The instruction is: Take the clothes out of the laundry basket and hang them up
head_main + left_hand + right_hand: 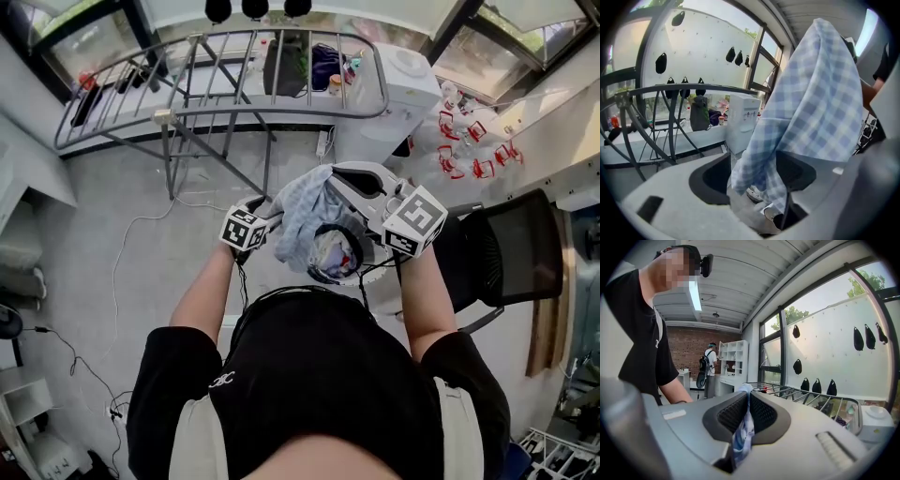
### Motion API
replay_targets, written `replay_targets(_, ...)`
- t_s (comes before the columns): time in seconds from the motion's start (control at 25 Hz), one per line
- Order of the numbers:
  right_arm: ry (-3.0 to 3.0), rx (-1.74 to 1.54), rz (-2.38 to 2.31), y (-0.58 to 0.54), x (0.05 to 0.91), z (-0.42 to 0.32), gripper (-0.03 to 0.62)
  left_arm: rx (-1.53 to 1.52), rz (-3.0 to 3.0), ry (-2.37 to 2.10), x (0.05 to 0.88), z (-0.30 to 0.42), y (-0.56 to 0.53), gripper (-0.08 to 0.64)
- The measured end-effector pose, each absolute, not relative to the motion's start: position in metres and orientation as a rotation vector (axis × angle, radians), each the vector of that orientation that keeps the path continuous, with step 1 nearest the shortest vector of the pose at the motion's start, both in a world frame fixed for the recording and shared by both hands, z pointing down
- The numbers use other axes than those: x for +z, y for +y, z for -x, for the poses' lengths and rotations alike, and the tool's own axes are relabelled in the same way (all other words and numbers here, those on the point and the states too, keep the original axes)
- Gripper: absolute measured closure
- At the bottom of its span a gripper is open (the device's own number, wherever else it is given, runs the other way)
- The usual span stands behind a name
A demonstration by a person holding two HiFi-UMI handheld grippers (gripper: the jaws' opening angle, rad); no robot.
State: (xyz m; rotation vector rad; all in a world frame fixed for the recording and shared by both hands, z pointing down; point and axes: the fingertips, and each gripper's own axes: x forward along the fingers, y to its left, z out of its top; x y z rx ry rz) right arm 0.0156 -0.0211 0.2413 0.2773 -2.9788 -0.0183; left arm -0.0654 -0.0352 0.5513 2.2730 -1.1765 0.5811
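A blue-and-white checked cloth (pixel 302 217) hangs between my two grippers, above the round laundry basket (pixel 349 274), which holds more clothes. My right gripper (pixel 328 180) is shut on the cloth's top edge. In the right gripper view a pinched strip of cloth (pixel 742 434) runs down between the closed jaws (pixel 747 392). My left gripper (pixel 272 214) stands open just left of the cloth. In the left gripper view the cloth (pixel 811 103) drapes down into the wide gap of that gripper (pixel 757 158), and the pads do not press on it.
A grey metal drying rack (pixel 234 103) stands beyond the grippers, with a dark garment on its far side. A white appliance (pixel 398 89) is right of it and a black chair (pixel 511 248) at the right. Red pegs (pixel 469 150) lie on a ledge. Someone stands far back (pixel 708 364).
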Motion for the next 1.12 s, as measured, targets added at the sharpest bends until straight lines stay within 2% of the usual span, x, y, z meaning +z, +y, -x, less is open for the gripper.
replay_targets(0.08,-2.973,-0.020,-0.261,-0.020,0.242,-0.014,0.561,0.571,-2.248,-1.161,0.558,0.064,-0.039,0.257)
replay_targets(0.12,-2.970,-0.020,-0.256,-0.020,0.242,-0.014,0.561,0.561,-2.238,-1.163,0.559,0.064,-0.041,0.285)
replay_targets(0.24,-2.973,-0.011,-0.261,-0.022,0.242,-0.016,0.561,0.549,-2.225,-1.207,0.556,0.070,-0.046,0.531)
replay_targets(0.28,-2.975,-0.006,-0.268,-0.024,0.242,-0.017,0.561,0.541,-2.221,-1.222,0.555,0.074,-0.047,0.555)
replay_targets(0.68,-2.997,0.022,-0.323,-0.039,0.243,-0.032,0.561,0.391,-2.156,-1.363,0.522,0.140,-0.040,0.555)
replay_targets(1.12,-3.023,0.061,-0.358,-0.056,0.248,-0.023,0.561,0.455,-2.181,-1.684,0.447,0.210,-0.008,0.555)
